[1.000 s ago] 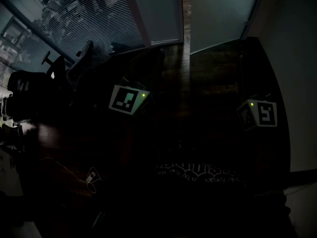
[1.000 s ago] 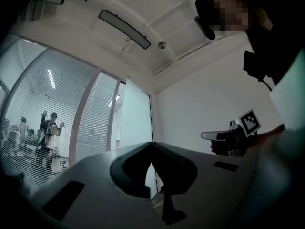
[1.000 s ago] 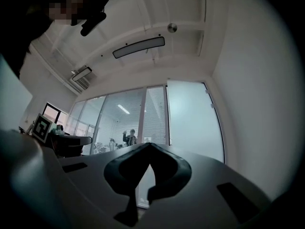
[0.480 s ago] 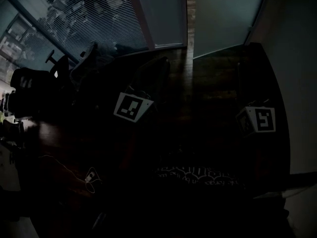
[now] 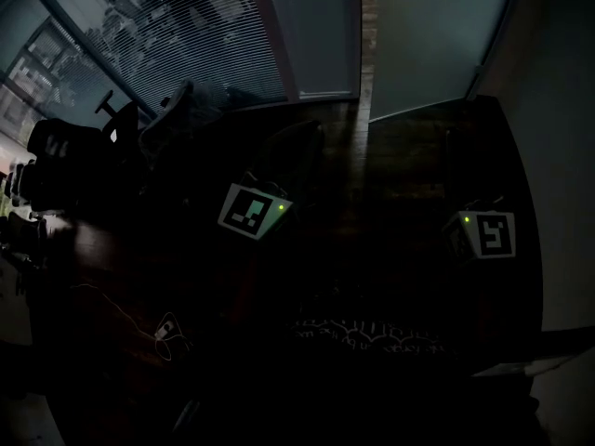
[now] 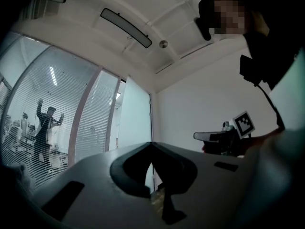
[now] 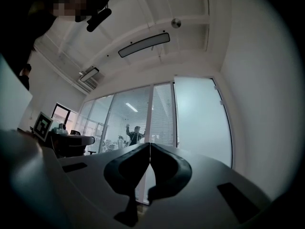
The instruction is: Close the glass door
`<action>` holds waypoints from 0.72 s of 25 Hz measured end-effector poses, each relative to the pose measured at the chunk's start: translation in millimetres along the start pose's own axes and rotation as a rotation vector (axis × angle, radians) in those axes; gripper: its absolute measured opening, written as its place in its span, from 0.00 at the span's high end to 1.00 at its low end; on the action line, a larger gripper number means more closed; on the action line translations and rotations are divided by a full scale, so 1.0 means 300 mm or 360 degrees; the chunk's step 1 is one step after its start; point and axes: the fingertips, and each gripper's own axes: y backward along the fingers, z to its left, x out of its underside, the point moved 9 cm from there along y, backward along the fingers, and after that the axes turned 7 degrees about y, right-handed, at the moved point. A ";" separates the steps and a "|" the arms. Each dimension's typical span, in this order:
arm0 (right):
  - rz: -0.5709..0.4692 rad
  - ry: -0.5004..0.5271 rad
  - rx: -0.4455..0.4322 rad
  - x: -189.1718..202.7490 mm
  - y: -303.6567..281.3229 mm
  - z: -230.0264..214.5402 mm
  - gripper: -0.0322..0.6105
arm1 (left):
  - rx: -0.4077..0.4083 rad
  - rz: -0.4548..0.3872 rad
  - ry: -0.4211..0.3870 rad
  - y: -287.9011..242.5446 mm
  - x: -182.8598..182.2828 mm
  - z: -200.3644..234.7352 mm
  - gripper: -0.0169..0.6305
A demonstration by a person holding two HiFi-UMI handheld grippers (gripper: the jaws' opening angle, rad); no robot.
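The frosted glass door (image 5: 432, 35) stands at the top of the dark head view, next to a glass wall with blinds (image 5: 200, 40); a narrow brown strip (image 5: 364, 45) shows between them. The door (image 6: 134, 120) also fills the middle of the left gripper view and lies ahead in the right gripper view (image 7: 202, 120). My left gripper (image 6: 151, 144) is shut with nothing in it; its marker cube (image 5: 253, 212) floats over the dark floor. My right gripper (image 7: 150, 146) is shut and empty too, its cube (image 5: 488, 233) at the right. Both are well short of the door.
Black office chairs (image 5: 65, 151) crowd the left side. A cable with a small plug (image 5: 167, 328) lies low at the left. A patterned mat (image 5: 372, 328) is near my feet. A white wall (image 5: 562, 156) runs along the right. A person (image 7: 135, 133) stands behind the blinds.
The whole head view has slid down a little: door, floor and both cubes sit lower in the picture. The left cube has also drifted slightly to the right.
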 end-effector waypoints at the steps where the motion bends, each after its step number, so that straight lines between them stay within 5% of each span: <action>1: 0.0000 0.0004 0.0006 0.001 0.001 0.001 0.95 | 0.0000 0.0000 0.0000 0.002 0.000 -0.002 0.97; 18: 0.0023 -0.0063 -0.0041 0.046 0.012 -0.124 0.94 | -0.0055 -0.0015 -0.0033 -0.078 0.008 -0.104 0.97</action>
